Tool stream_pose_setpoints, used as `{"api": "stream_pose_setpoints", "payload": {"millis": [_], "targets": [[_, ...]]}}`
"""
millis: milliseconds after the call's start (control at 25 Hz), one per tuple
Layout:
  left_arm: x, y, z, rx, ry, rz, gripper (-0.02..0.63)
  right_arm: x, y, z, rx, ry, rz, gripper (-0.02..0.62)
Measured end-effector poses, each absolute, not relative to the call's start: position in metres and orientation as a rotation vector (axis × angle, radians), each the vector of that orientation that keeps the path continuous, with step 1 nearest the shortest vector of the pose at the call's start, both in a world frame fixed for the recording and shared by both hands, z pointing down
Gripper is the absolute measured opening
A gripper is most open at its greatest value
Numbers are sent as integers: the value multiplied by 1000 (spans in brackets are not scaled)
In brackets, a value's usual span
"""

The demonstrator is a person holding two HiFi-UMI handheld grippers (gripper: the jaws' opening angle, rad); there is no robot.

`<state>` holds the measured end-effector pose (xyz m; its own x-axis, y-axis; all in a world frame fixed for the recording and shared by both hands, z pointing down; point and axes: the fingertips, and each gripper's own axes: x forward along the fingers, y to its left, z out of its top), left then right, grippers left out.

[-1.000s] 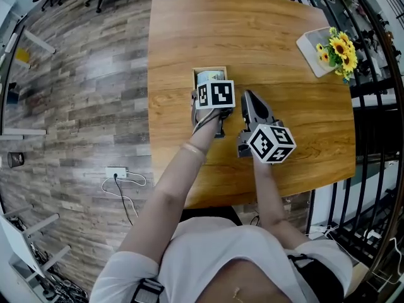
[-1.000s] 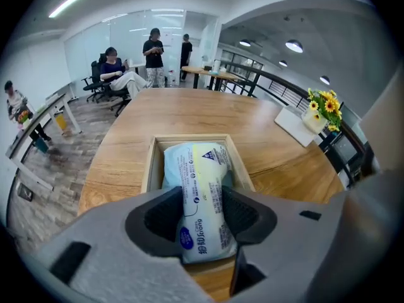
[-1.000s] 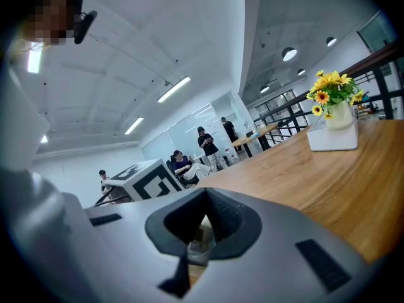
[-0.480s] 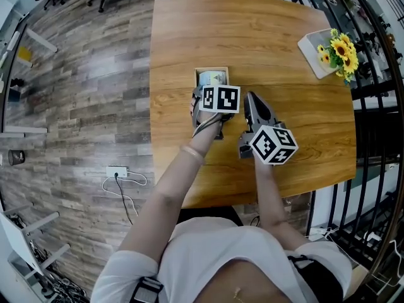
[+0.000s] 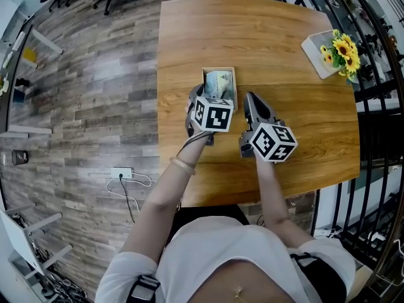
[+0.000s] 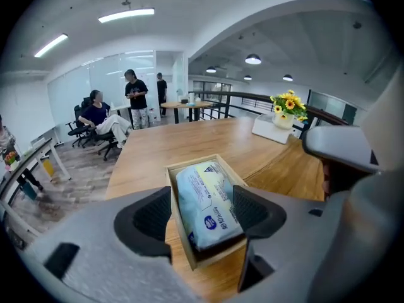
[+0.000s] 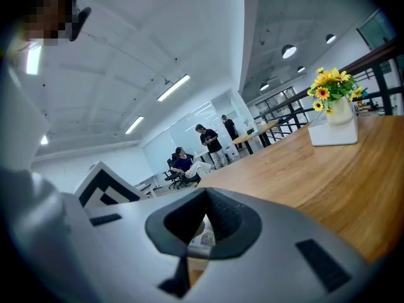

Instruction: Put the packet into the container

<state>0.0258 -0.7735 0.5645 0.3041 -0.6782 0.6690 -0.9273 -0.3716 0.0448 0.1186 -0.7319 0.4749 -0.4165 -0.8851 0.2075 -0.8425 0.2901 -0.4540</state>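
**Q:** Table (image 5: 284, 36)?
**A:** Wooden. A flower pot (image 5: 319, 55) stands at its far right corner.
**Q:** Left gripper (image 6: 203, 212)?
**A:** Over the container's near end. Its jaws have just been opening and stand wide apart. The packet shows between them, lower down, and the pads are clear of it.
**Q:** Right gripper (image 5: 249, 98)?
**A:** Just right of the container, jaws together, nothing held.
**Q:** Container (image 5: 205, 76)?
**A:** An open wooden box, left of the table's centre.
**Q:** Packet (image 5: 219, 84)?
**A:** Flat inside the container, filling most of it.
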Motion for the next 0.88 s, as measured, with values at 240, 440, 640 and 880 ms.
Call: {"api": "stream_pose_setpoints", "payload": {"millis": [240,440,640,880], "targets": [[24,-759,547,2196,-1387,584,311,108,-722,472,-1645,2480,-761,11],[18,-744,526,2268,-1361,492,311,101,-711,468,-1668,2486,-731,11],[12,-725,504,2314,-1354,406,310,94,-696,465,-1674,2495,-719,11],[7,-708,470,2361,-1355,282,310,82,-677,455,-1650,2500,-680,11]]}}
